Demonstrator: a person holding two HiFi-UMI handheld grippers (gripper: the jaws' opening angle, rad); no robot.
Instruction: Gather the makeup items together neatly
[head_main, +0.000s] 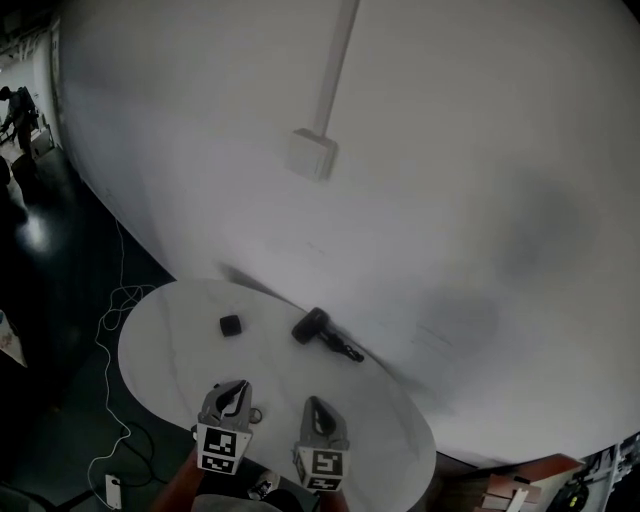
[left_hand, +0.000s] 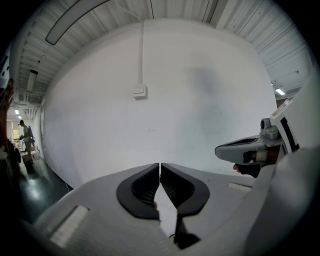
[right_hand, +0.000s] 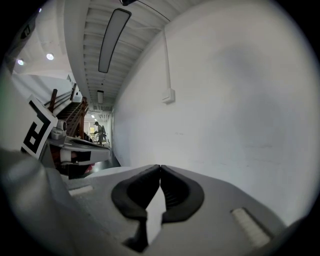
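Note:
On the round white table (head_main: 170, 340) in the head view lie two dark makeup items: a small black compact-like piece (head_main: 231, 325) toward the left, and a black rounded item with a dark strap or chain (head_main: 322, 331) trailing right, near the middle back. My left gripper (head_main: 233, 392) and right gripper (head_main: 316, 407) hover side by side over the table's near edge, well short of both items. Both are shut with nothing between their pads. In the left gripper view the tips (left_hand: 159, 165) meet; in the right gripper view the tips (right_hand: 160, 167) meet too. Neither gripper view shows the makeup.
A white wall with a junction box (head_main: 312, 154) and conduit stands right behind the table. Cables (head_main: 112, 310) and a power strip lie on the dark floor to the left. A person (left_hand: 25, 134) stands far off down the corridor.

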